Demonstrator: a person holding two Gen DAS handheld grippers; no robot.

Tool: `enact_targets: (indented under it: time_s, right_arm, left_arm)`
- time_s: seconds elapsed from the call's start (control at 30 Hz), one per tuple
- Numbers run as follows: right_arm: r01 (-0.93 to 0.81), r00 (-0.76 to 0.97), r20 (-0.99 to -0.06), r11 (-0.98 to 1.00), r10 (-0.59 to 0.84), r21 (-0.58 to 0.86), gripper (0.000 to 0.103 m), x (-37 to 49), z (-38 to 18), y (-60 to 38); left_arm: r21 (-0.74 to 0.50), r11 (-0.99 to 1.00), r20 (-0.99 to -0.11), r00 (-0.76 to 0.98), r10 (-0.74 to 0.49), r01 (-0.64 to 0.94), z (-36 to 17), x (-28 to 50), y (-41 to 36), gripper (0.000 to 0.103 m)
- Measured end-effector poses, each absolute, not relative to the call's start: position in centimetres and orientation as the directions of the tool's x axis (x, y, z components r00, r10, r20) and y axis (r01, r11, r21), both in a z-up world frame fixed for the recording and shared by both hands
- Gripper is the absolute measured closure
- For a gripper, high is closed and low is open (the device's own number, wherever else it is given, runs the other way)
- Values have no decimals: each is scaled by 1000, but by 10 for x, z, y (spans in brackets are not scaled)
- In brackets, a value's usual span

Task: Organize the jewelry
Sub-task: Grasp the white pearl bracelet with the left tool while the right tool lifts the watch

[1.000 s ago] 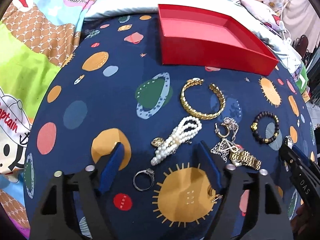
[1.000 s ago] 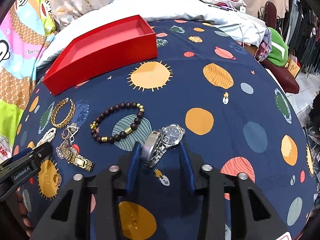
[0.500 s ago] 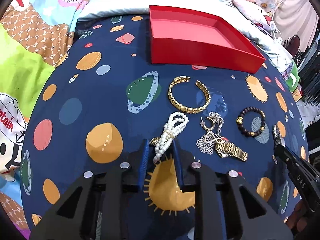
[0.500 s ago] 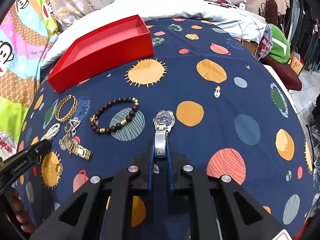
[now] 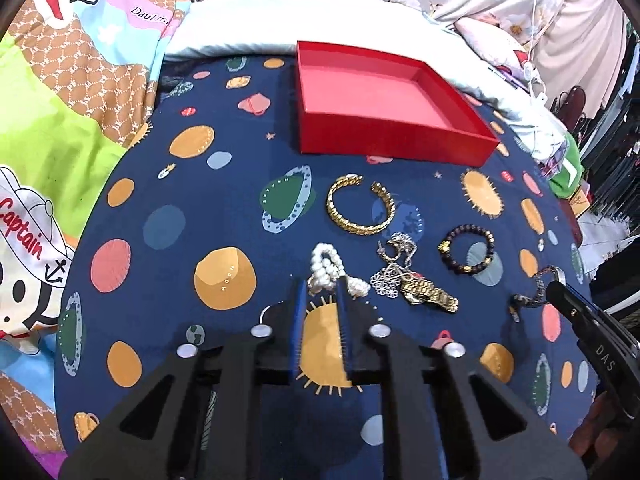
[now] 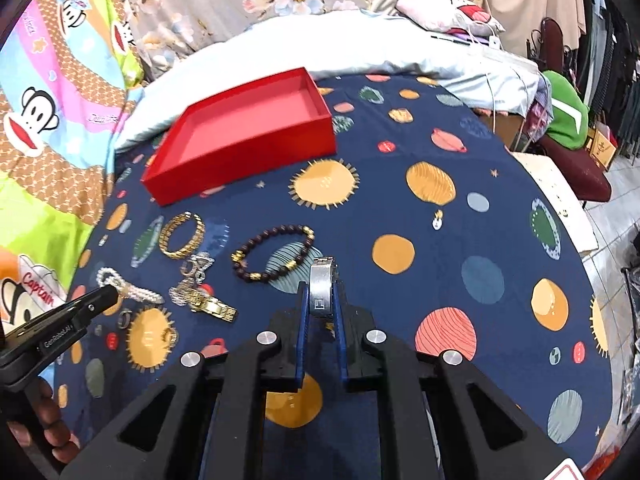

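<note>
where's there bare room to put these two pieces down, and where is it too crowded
The red box looks bare inside. The cloth right of the dark bead bracelet is also free, as is the stretch left of the gold bangle. It is crowded in the strip from that bangle to the gold watch, beside the left gripper and right gripper.

A pearl strand, bunched, is pinched in the left claw; a silver watch stands upright in the right claw; gold bangle, dark bead bracelet, gold watch lie on the bed before an empty red box.
</note>
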State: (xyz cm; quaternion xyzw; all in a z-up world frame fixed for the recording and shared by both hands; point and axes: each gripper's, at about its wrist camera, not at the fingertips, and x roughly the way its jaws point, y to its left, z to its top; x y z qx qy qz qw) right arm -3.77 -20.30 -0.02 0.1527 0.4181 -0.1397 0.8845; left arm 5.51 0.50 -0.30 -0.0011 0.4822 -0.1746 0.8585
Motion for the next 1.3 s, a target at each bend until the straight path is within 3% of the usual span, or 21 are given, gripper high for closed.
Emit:
enact_targets:
  time_s: [0.07,0.13,0.37,0.4,0.43,0.5,0.67,0.8,0.9,1.3]
  right_arm:
    - [363,624,-774,917,-107,166,92,-39,6,-202]
    - [355,633,-768,919,-100,173,93,-40,10,-200]
    - [360,632,-769,915,-97,181,93,-45,7,-202]
    - [363,631,-770,913,-95,185,93,-45,6,-203]
    - [364,630,-771,912,-93,187,93,-46,5,-204]
    - [365,628,-773,911,-89,190,93,-45,3,-204]
    - [358,624,-778,913,-77,197,93,-42,0,-202]
    - [361,624,-777,911,-78,198,93,-42,0,-203]
    - [365,623,-778,908,-76,204,93,-40,-2,-204]
    - [341,652,-756,913,-59,223,93,-38,13,-207]
  left_arm:
    - [-177,937,-822,478,-309,302,1,53,6,91]
    - [-175,935,-817,485,-312,307,6,51,5,103]
    - [-211,937,-839,439,-320,279,-8,55,7,101]
    - [-214,936,-844,431,-320,278,-10,55,7,89]
    - [-200,941,-847,435,-306,272,-11,54,6,64]
    - [-162,949,-840,467,-276,270,-13,52,2,44]
    - [-132,943,-854,448,-264,304,-27,59,-13,48]
    - [-142,939,-879,397,-265,313,-42,61,-17,76]
    - [-140,938,-877,400,-266,316,-43,61,-16,88]
    - [-202,924,-841,425,-334,326,-11,56,-8,89]
